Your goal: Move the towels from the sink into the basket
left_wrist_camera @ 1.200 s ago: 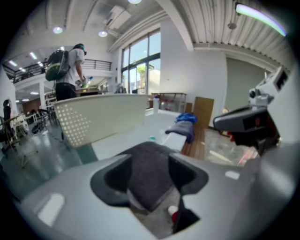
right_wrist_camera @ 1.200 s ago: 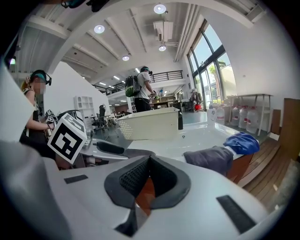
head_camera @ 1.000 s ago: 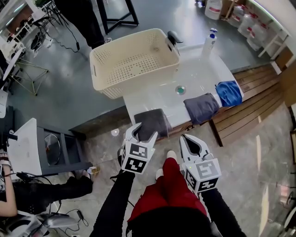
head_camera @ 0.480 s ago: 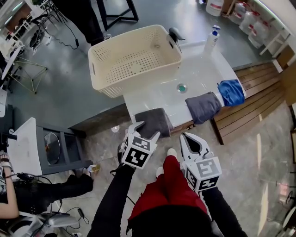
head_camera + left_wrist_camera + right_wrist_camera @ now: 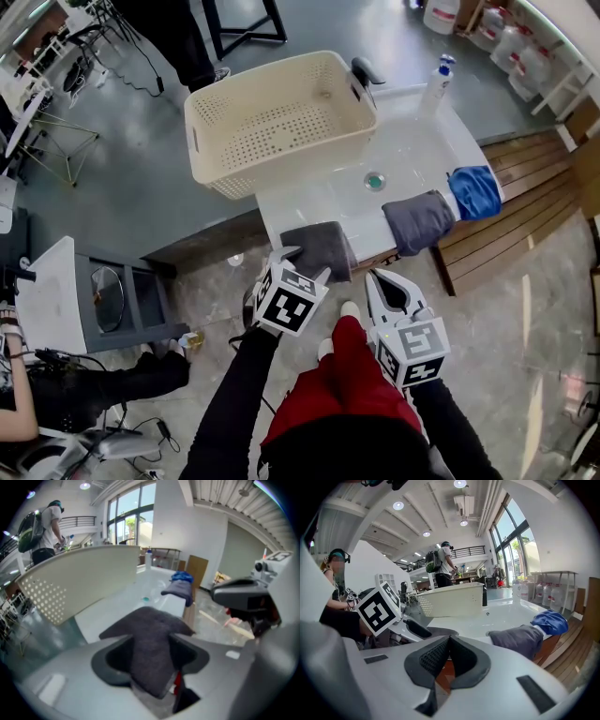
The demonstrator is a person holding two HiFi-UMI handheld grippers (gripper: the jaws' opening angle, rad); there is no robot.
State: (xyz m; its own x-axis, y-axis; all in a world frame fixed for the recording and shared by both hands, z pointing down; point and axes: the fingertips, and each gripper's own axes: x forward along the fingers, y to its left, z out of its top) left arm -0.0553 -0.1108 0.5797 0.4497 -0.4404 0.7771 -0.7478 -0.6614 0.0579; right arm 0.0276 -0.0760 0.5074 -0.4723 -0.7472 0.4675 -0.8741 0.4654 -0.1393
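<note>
A dark grey towel [image 5: 319, 247] hangs over the front rim of the white sink [image 5: 403, 141]. My left gripper [image 5: 300, 264] is open, and its fingers straddle the towel's near edge; in the left gripper view the towel [image 5: 150, 625] fills the gap of that gripper [image 5: 152, 641]. A second grey towel [image 5: 419, 220] and a blue towel [image 5: 473, 190] lie on the sink's right rim. The cream basket [image 5: 281, 117] stands empty at the sink's far left. My right gripper [image 5: 389, 291] is shut and holds nothing, low and short of the sink, its jaws [image 5: 449, 641] pressed together.
A soap bottle [image 5: 433, 80] and a dark faucet [image 5: 364, 70] stand at the sink's far end. Wooden slats [image 5: 525, 187] lie to the right. A grey cabinet [image 5: 103, 300] and a seated person [image 5: 56, 394] are at the left.
My left gripper has moved forward to the dark grey towel, and its fingers now sit around the towel's edge. The right gripper has stayed where it was.
</note>
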